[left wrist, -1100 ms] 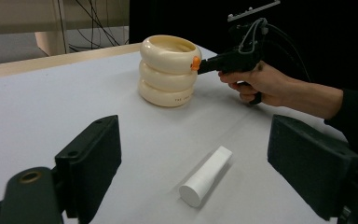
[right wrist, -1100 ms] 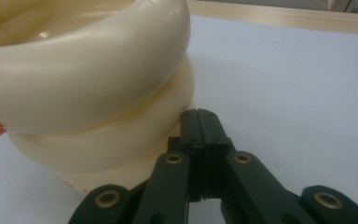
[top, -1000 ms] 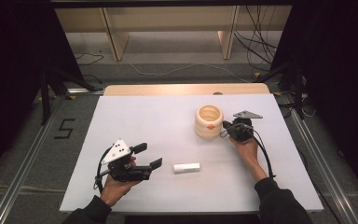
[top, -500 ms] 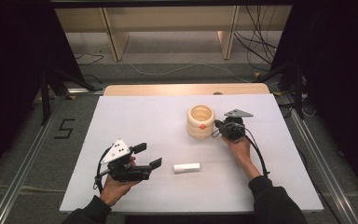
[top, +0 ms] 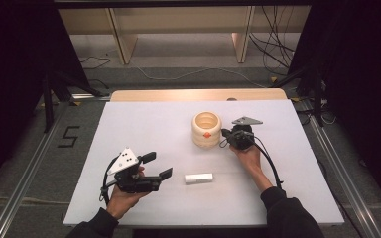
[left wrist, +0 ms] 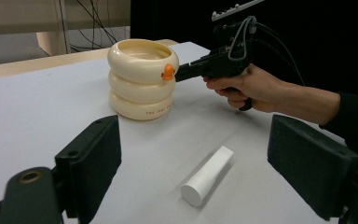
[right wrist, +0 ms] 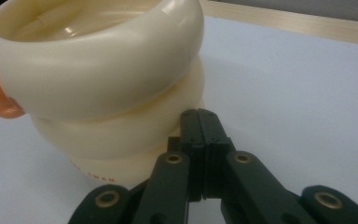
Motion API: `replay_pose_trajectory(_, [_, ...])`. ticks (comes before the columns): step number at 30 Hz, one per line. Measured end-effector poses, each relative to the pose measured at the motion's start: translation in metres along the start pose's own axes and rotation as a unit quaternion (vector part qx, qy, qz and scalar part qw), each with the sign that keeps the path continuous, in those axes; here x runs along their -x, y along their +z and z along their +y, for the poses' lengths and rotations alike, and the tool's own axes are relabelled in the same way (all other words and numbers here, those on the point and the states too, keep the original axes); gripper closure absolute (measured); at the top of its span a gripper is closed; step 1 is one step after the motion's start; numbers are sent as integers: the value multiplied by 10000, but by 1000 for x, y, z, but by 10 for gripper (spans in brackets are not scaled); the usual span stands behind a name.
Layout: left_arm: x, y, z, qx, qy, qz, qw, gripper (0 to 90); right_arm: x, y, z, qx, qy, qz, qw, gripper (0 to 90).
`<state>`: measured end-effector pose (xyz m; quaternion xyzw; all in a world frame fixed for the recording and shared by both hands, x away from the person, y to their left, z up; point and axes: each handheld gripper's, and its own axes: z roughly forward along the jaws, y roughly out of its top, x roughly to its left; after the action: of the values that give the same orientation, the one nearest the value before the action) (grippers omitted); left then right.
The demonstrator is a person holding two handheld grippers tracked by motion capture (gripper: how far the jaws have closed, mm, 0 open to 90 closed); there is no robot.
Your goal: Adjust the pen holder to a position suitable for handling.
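Pushing is the step in hand: the right gripper [top: 226, 139], jaws pressed together with nothing between them, has its tip against the side of the cream ringed cup [top: 207, 130], which stands upright on the white surface [top: 144, 124] just ahead of that gripper. The left gripper [top: 159, 166] rests low with its jaws wide apart and empty; a white cylinder [left wrist: 208, 175] lies on its side just beyond them. Next, I judge, the push wants to stay low on the cup, since pressure near the rim could tip it.
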<state>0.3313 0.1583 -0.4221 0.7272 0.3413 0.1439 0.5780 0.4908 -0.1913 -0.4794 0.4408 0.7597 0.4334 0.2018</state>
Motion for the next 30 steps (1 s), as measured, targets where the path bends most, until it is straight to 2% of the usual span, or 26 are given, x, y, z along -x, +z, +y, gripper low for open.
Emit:
replay_pose_trajectory(15, [0,0,0,3,4,-1,10000,171,-8,4,2,-21,13,87,10000,900])
replay_pose_trajectory(19, [0,-1,0,15,-5,9,10000,171,-10,4,3,-34,-113,30,9999,878])
replay_pose_trajectory(30, [0,-1,1,11,4,3,10000,171,4,-22,10,76,-66,54,9999,785])
